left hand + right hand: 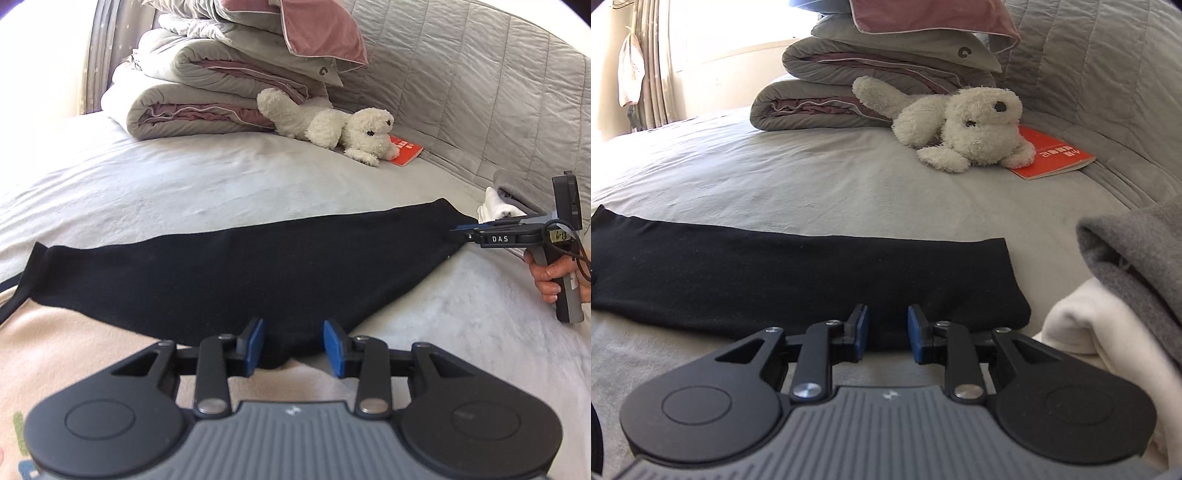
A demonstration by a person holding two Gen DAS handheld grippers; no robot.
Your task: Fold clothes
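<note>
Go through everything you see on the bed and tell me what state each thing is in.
Black garment: spread flat, folded into a long band.
Left gripper: open, at the garment's near edge.
Right gripper: open, at the garment's end.
Quilts: folded, stacked.
Plush dog: lying down.
Red booklet: closed.

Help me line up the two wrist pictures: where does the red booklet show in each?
Left wrist view: the red booklet lies right of centre in the upper part, partly under the white plush toy.
Right wrist view: the red booklet lies at upper right, again partly under the white plush toy.
Shared landmark: the black garment stretched across the bed in front.
</note>
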